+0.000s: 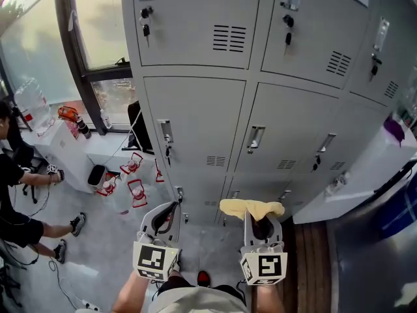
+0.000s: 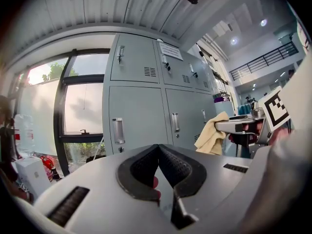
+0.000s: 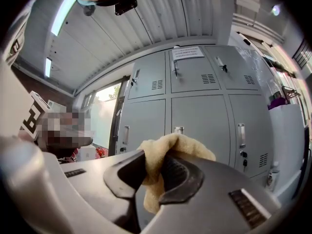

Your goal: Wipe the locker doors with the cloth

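Note:
A yellow cloth (image 1: 251,208) is pinched in my right gripper (image 1: 262,218) and drapes over its tip; in the right gripper view the cloth (image 3: 165,155) bunches between the black pads. My left gripper (image 1: 171,207) is shut with nothing in it, its pads (image 2: 146,167) meeting at the tip. Both are held low, a short way back from the grey locker doors (image 1: 195,122). The lockers (image 2: 141,116) fill the left gripper view, and the cloth (image 2: 212,133) shows at its right.
Keys hang in several locker locks (image 1: 146,29). A window (image 1: 98,25) is left of the lockers, with a white counter (image 1: 62,149) and water jugs (image 1: 133,191) below. A person sits at the far left (image 1: 19,194). A white cabinet (image 1: 365,168) stands at right.

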`<state>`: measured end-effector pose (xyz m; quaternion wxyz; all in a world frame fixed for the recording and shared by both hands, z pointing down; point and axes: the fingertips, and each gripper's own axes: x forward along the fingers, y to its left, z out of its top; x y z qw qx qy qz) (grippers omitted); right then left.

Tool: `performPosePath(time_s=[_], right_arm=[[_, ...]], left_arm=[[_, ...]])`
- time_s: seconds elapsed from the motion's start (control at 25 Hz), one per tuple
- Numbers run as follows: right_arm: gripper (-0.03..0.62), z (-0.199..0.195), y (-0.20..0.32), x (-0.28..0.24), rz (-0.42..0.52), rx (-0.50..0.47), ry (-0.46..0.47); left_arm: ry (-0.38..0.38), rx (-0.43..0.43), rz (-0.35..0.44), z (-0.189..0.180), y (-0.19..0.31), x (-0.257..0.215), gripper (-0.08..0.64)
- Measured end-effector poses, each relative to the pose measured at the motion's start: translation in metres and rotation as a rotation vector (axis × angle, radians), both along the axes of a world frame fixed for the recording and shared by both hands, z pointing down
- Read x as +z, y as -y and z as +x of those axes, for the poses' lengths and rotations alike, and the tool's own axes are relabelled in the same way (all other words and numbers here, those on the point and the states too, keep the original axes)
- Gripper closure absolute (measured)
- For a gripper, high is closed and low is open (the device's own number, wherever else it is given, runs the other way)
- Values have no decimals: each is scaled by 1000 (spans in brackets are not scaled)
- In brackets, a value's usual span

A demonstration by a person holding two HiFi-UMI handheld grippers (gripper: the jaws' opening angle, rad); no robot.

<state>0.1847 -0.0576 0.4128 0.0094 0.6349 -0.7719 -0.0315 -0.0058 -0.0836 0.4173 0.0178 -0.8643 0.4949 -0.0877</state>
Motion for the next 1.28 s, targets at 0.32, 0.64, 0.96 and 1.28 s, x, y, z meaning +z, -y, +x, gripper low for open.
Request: performPosePath(time_s=[0.32, 0.64, 0.96, 1.28], right_arm=[[522, 12, -31, 14, -15, 42, 15], [522, 10, -33, 23, -35, 33, 10], [522, 8, -32, 24, -38, 20, 6], [522, 8, -32, 30, -57, 22, 9]], left_arm=[[12, -16, -19, -3, -20, 10, 538], [10, -27, -12, -1, -20, 8, 538], [4, -34, -15, -1, -21, 9, 538], [0, -30, -18, 4, -21, 12, 538]])
